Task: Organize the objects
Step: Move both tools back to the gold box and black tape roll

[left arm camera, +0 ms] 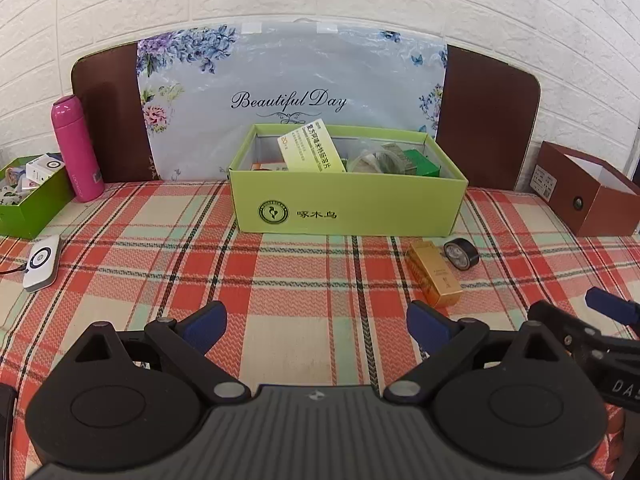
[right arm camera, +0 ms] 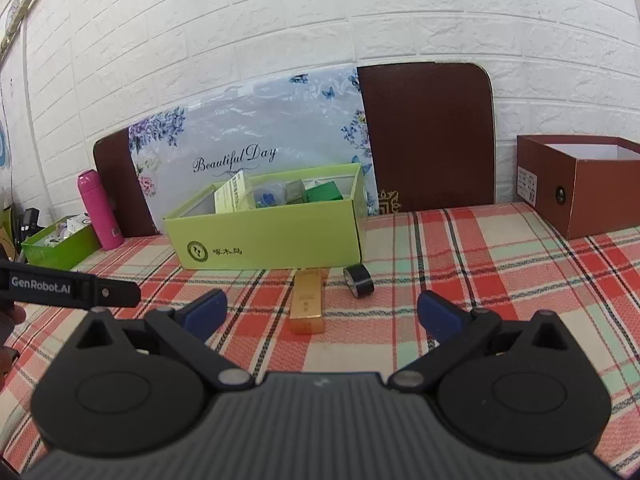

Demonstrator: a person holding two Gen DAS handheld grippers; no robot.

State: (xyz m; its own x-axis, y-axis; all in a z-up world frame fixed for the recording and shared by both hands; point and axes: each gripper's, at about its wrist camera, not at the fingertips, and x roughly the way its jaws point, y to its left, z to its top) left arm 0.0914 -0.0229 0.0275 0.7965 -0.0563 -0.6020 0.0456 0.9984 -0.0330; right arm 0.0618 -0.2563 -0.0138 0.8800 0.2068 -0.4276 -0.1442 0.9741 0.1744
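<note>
Both tools sit low over the plaid tablecloth [left arm camera: 304, 272], and their black bodies fill the bottom of each view, hiding the cloth beneath. The left gripper [left arm camera: 317, 328] is spread wide with nothing between its blue pads; the right gripper [right arm camera: 322, 314] is likewise released and empty. In the left view the right tool is cut off at the lower right edge of the frame.

Just ahead of the right gripper's gap lies the gold box [right arm camera: 307, 304], flat on the cloth, its long axis running away from the camera toward the wall; the print on it is too small to read. Beside it, to the right in the frame, a roll of black tape [right arm camera: 359, 280] stands on edge.

Past these, at frame centre, the light green box [right arm camera: 272, 246] stands open, holding a jumble of packets I cannot identify. Farther, at upper left, a pink bottle [left arm camera: 76, 148] stands upright; a brown box [right arm camera: 580, 196] sits at far right.
</note>
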